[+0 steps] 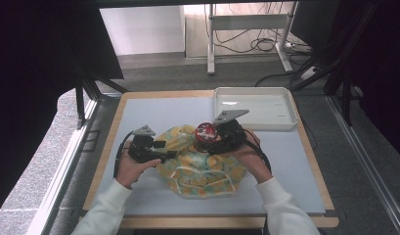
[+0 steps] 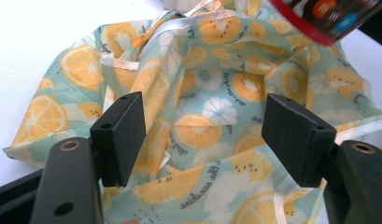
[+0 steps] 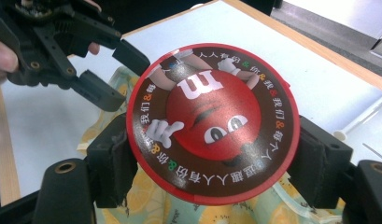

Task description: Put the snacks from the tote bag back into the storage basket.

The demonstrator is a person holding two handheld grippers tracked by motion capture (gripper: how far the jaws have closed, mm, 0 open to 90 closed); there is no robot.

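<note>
The right tongs (image 3: 212, 158) are gripping the round red candy tin (image 3: 213, 123) by its rim, holding it over the citrus-print drawstring bag (image 2: 198, 135) on the table (image 1: 285, 161). The left tongs (image 2: 205, 135) are hovering spread apart above the bag's crumpled fabric (mouth not yet held open). Next, I'd say, they're needing to pinch an edge and lift it so the tin can slide in.

Left gripper (image 2: 202, 140) gapes wide; right gripper (image 3: 212, 163) is clamped.

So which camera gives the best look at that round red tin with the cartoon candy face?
The right gripper view: the round red tin faces that camera, lid and lettering plain, clamped between the black jaws. The high view shows it small, above the fruit-print cloth bag. The left gripper view catches its edge.
</note>
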